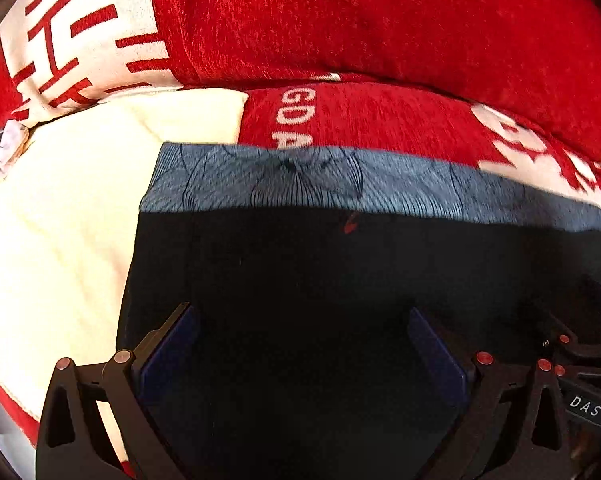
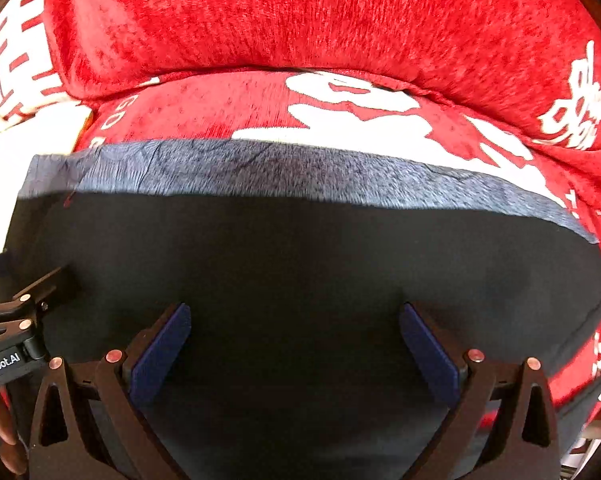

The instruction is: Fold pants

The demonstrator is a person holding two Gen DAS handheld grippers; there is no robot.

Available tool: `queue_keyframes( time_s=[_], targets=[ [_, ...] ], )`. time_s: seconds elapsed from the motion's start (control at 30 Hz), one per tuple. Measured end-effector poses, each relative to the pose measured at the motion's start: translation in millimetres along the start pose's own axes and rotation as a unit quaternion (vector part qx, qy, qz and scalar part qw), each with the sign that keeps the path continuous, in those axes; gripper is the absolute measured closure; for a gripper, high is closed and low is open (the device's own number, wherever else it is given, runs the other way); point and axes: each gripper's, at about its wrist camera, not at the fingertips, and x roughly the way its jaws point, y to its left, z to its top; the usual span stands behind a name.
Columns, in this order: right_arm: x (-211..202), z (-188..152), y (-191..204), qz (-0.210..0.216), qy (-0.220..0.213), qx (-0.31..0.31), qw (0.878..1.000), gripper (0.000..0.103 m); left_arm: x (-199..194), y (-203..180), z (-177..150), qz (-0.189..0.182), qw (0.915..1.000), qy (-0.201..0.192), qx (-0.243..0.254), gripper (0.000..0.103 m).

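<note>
Black pants (image 1: 300, 280) lie flat on a red sofa seat, with a blue-grey patterned band (image 1: 300, 180) along their far edge. My left gripper (image 1: 300, 316) hovers open just over the black cloth, blue pads wide apart, nothing between them. The right wrist view shows the same pants (image 2: 300, 256) and band (image 2: 280, 172). My right gripper (image 2: 296, 312) is also open above the cloth and holds nothing. The right gripper's body (image 1: 580, 364) shows at the lower right of the left wrist view, and the left gripper's body (image 2: 16, 320) at the left edge of the right wrist view.
A red sofa backrest cushion (image 1: 380, 20) rises behind the pants. The seat cover (image 1: 380, 120) is red with white lettering. A cream-white cloth (image 1: 60, 220) covers the seat left of the pants. A person's fingers (image 2: 4, 440) show at the lower left.
</note>
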Motion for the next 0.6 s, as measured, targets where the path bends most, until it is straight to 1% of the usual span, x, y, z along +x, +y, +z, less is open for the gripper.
queue_keyframes(
  time_s=[0.1,0.13,0.2,0.3,0.4,0.5,0.6],
  targets=[
    [2,14,-2,-0.005,0.005,-0.007,1.0,0.0,3,0,9,0.0,1.0,0.005,-0.002,0.0],
    [-2,19,-3,-0.004,-0.006,-0.01,1.0,0.0,3,1,11,-0.001,1.0,0.007,-0.004,0.0],
    [-8,26,-4,0.01,-0.026,-0.026,0.999,0.0,-2,4,10,-0.006,1.0,-0.001,-0.008,0.0],
    [-9,37,0,0.031,-0.028,-0.054,0.998,0.0,-6,11,7,-0.01,0.9998,-0.002,-0.016,0.0],
    [-11,46,13,0.042,-0.034,-0.093,0.994,0.0,-10,15,7,-0.014,0.9997,-0.005,-0.02,0.0],
    [-12,54,29,0.066,-0.038,-0.129,0.989,0.0,-11,14,13,-0.013,0.9998,-0.009,-0.01,0.0],
    [-10,60,42,0.08,-0.035,-0.162,0.983,0.0,-10,12,21,-0.01,0.9999,-0.008,0.001,0.0]
  ],
)
